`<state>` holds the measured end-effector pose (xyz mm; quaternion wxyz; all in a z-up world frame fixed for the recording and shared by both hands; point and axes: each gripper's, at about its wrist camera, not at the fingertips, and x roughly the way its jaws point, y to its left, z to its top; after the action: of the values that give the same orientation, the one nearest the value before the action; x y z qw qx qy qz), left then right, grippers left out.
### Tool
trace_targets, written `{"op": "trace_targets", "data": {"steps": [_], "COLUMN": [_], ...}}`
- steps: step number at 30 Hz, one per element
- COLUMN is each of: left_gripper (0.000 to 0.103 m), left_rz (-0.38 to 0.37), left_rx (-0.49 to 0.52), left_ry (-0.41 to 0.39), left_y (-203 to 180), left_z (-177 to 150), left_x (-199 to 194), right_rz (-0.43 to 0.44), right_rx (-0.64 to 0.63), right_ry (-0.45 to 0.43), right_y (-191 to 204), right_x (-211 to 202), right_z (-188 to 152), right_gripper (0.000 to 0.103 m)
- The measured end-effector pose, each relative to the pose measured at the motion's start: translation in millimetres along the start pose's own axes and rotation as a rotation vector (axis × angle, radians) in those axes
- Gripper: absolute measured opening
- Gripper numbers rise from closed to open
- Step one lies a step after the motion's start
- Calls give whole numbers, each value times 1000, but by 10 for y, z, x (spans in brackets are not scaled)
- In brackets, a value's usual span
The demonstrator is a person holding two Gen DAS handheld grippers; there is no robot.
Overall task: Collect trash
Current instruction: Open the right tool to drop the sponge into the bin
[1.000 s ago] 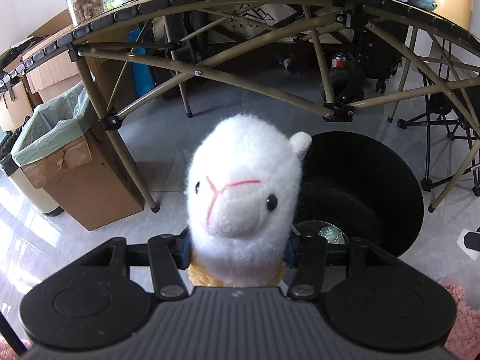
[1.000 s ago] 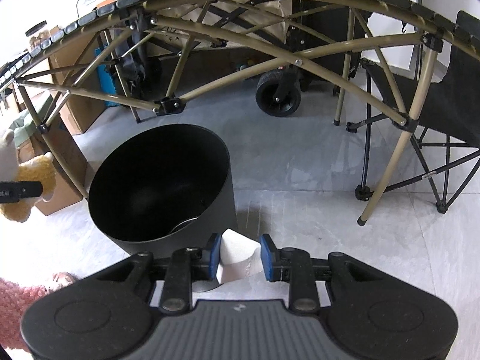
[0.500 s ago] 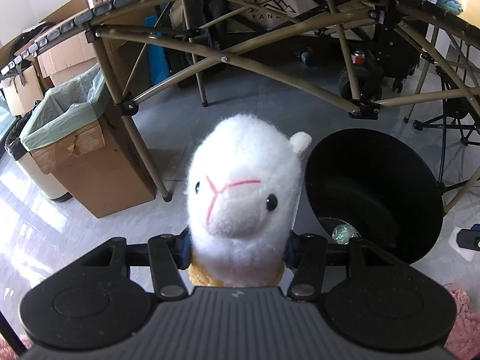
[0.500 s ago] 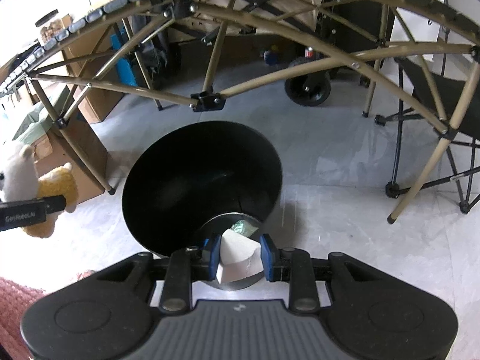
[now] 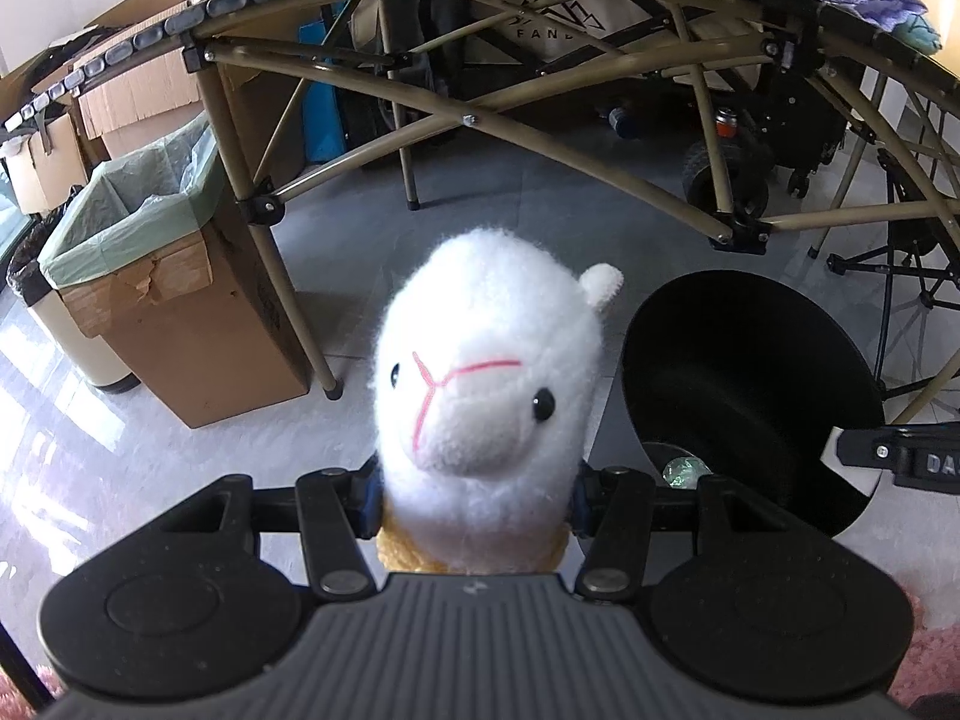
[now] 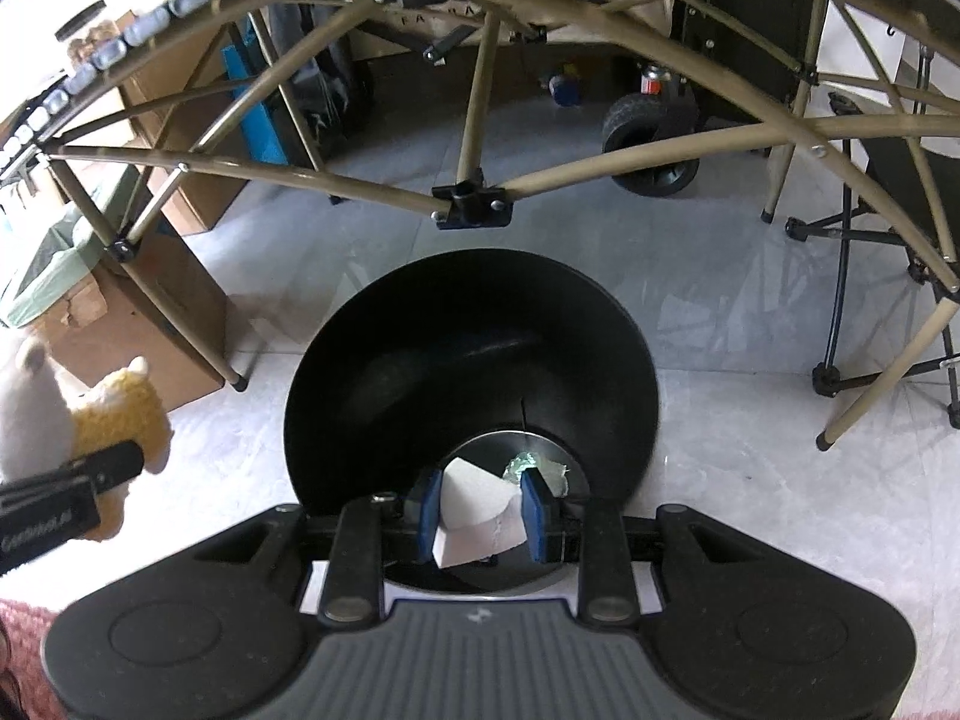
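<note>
1. The left gripper (image 5: 474, 495) is clamping a plush alpaca (image 5: 486, 384) by its sides, blue pads pressing into the white fur; the toy's face is looking back at the camera.
2. In the right wrist view the same alpaca (image 6: 117, 414) is showing at 9 o'clock, its yellow body pinched in the left gripper's black finger.
3. The right gripper (image 6: 480, 516) is pinching a white paper scrap (image 6: 474, 510) between its blue pads, jaws standing narrow and closed on it.
4. That scrap is hanging directly over the mouth of the black bin (image 6: 474, 336), above the bin's shiny bottom.
5. A crumpled green wrapper (image 6: 528, 465) is lying on the bin floor, just past the scrap toward 1 o'clock.
6. In the left wrist view the bin (image 5: 750, 378) is sitting at 3 o'clock from the alpaca, with the wrapper (image 5: 681, 471) glinting inside.
7. The right gripper's tip is reaching in from the 3 o'clock edge there, the paper (image 5: 837, 456) showing white at the bin's rim.
8. A folding table frame (image 5: 540, 138) is arching across 12 o'clock over the grey floor.
9. A cardboard box (image 5: 174, 330) lined with a green bag is standing at 9 o'clock, beside a table leg.
10. A pink rug (image 6: 24, 654) is showing at 7 o'clock in the right wrist view.
</note>
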<state>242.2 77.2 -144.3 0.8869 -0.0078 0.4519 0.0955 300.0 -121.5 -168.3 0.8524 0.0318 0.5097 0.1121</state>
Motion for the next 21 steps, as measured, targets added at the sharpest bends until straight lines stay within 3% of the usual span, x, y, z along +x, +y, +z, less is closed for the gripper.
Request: {"op": "trace_targets", "data": {"steps": [21], "left_gripper": [55], "left_rz": [-1], "left_rx": [-2], "left_ry": [23], "left_y": [0], "left_z": [37], "left_x": [71], "right_rz": [-18], "right_rx": [51], "right_ry": [112], "right_y": [245], "right_x": [534], "right_z": [219], "right_gripper": [27]}}
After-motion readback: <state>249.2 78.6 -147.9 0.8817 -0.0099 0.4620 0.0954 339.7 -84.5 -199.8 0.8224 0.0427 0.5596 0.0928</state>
